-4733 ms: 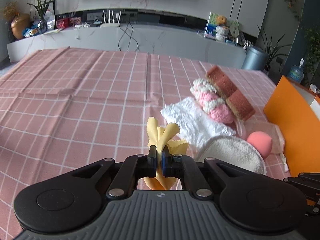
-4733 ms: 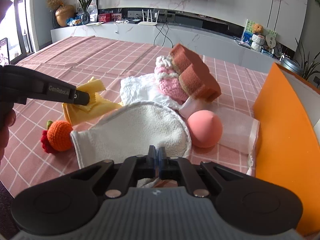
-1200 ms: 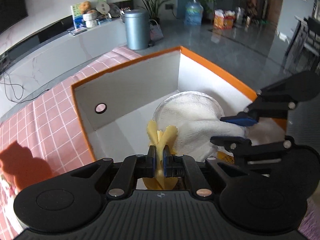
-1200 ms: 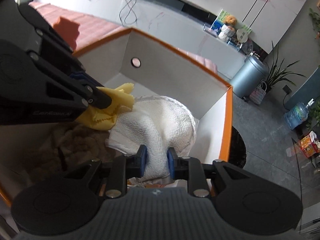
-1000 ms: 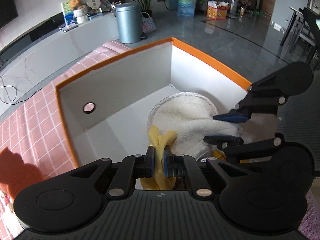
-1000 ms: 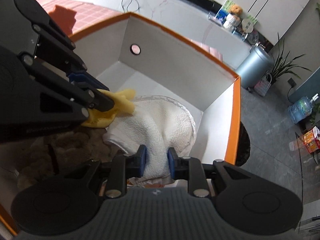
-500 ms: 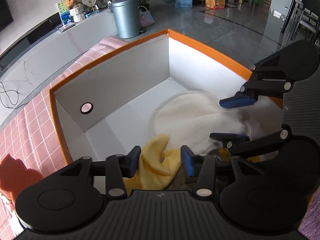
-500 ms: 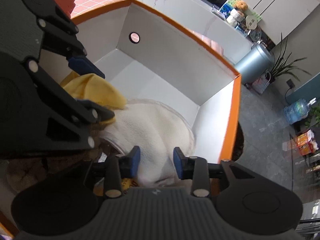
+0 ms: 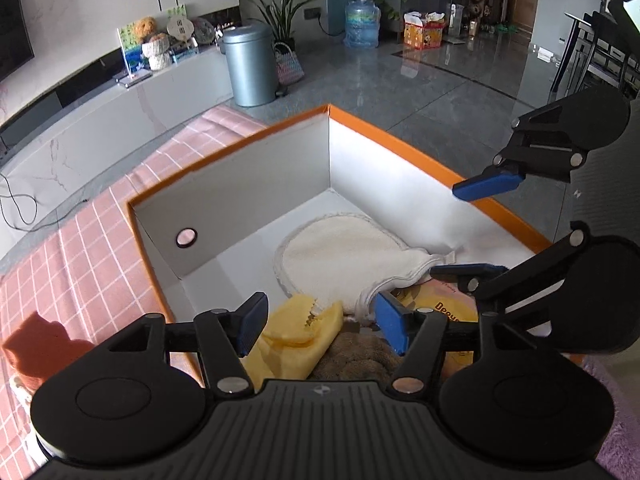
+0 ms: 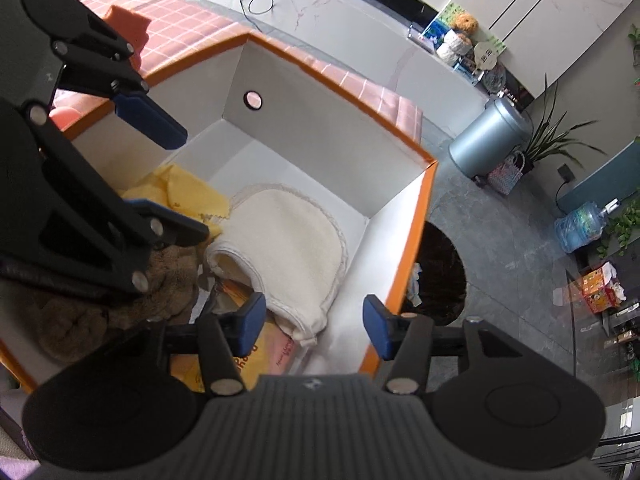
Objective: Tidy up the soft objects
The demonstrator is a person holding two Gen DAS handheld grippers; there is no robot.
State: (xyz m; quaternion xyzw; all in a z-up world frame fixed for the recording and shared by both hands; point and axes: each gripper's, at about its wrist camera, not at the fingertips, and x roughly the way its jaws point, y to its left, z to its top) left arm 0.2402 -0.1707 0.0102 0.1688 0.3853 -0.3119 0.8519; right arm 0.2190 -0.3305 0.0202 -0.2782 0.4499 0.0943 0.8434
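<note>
An orange-rimmed white box [image 9: 404, 148] holds the soft things. A yellow cloth [image 9: 298, 330] lies loose in it, just below my open left gripper [image 9: 322, 326]. A cream round mitt [image 9: 340, 256] lies on the box floor beside the cloth. My right gripper [image 10: 314, 326] is open and empty above the mitt's cuff [image 10: 296, 248]. The yellow cloth [image 10: 188, 196] and the box [image 10: 420, 208] also show in the right wrist view. The right gripper [image 9: 476, 228] shows in the left wrist view with its jaws wide apart.
A brown fuzzy item [image 10: 120, 300] and an orange printed packet [image 9: 444, 304] lie in the near part of the box. The box stands on a pink checked tablecloth [image 9: 80, 248]. An orange sponge [image 10: 128, 20] lies on the cloth outside. The floor drops away beyond the box.
Both grippers have opened and lifted. The yellow cloth has dropped from the left gripper into the box, and the cream mitt has dropped from the right gripper and lies flat.
</note>
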